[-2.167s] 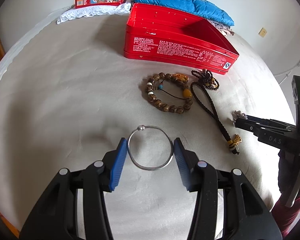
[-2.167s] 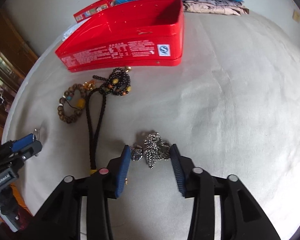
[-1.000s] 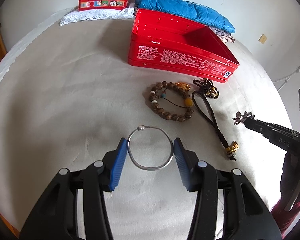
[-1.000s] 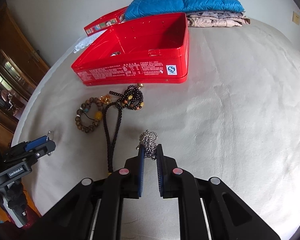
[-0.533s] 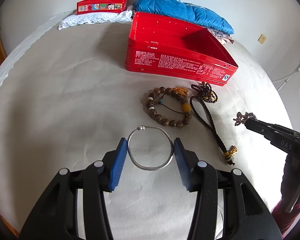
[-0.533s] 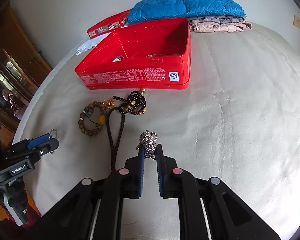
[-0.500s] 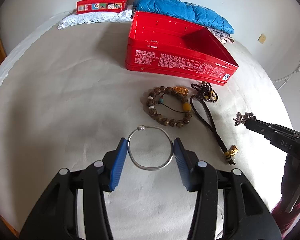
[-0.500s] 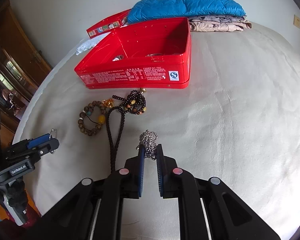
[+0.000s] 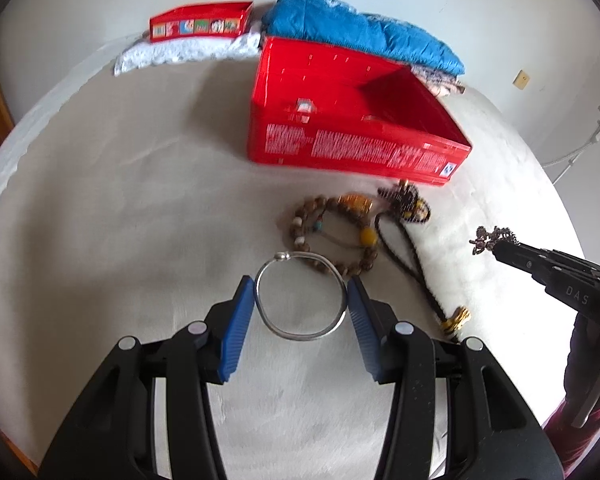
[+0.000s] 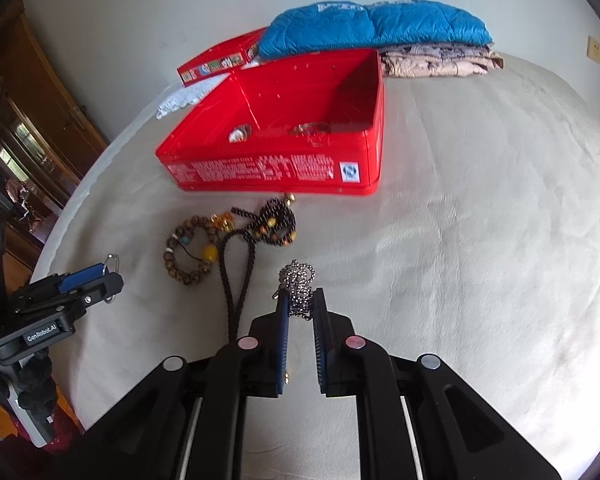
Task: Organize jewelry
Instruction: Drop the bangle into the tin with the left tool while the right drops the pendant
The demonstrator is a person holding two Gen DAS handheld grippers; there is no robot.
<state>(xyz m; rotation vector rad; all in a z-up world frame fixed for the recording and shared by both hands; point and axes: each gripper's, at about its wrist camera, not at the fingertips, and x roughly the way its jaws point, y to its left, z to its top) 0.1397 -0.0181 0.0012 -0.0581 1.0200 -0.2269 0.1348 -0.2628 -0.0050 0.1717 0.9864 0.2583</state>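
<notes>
Both tongs loaded, red tin ahead.

The left gripper (image 9: 301,300) is clamped across a silver bangle (image 9: 300,296), and the right gripper (image 10: 300,306) is pinched tight on a bunched silver chain (image 10: 298,284); both slant down toward the bed (image 10: 480,260). Just beyond their tips lie a wooden bead bracelet (image 9: 334,236) and a dark cord necklace (image 9: 410,236); farther ahead sits the open red tin (image 10: 284,168). Carry each piece high over the near wall, then let go low inside.
</notes>
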